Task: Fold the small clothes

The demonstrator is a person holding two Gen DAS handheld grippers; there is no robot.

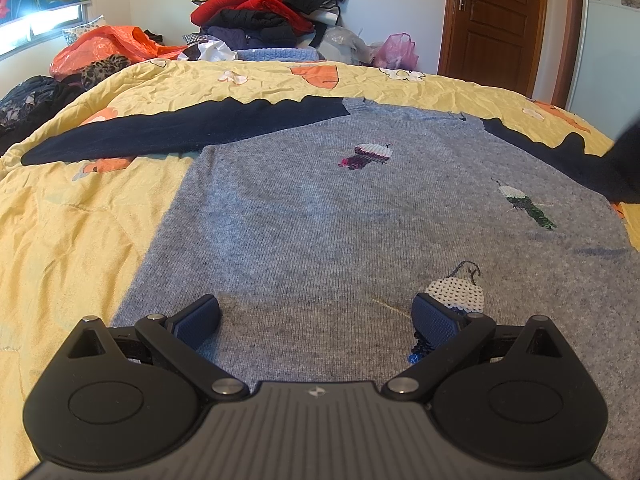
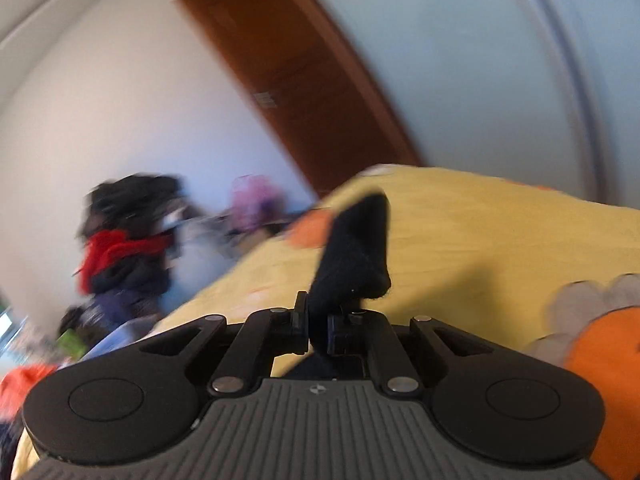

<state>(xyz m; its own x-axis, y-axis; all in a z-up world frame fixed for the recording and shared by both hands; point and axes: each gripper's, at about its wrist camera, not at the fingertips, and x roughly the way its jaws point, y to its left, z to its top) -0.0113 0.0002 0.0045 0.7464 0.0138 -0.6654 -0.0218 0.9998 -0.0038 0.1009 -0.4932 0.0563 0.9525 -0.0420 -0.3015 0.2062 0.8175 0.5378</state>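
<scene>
A small grey knit sweater (image 1: 320, 216) with dark navy sleeves lies flat on the yellow bedspread (image 1: 72, 216). Its left sleeve (image 1: 168, 128) stretches out to the left. Its right sleeve (image 1: 560, 152) runs off to the right edge and rises there. My left gripper (image 1: 318, 320) is open, low over the sweater's lower body, with its fingers apart on either side of a beaded patch (image 1: 456, 292). My right gripper (image 2: 318, 320) is shut on the dark sleeve end (image 2: 356, 248), which sticks up from between the fingers above the bedspread (image 2: 500, 232). The right wrist view is blurred.
A pile of red and black clothes (image 1: 260, 8) stands at the far side of the bed, with an orange bag (image 1: 104, 46) to its left and a pink bag (image 1: 396, 50) to its right. A brown door (image 1: 496, 20) is at the back right.
</scene>
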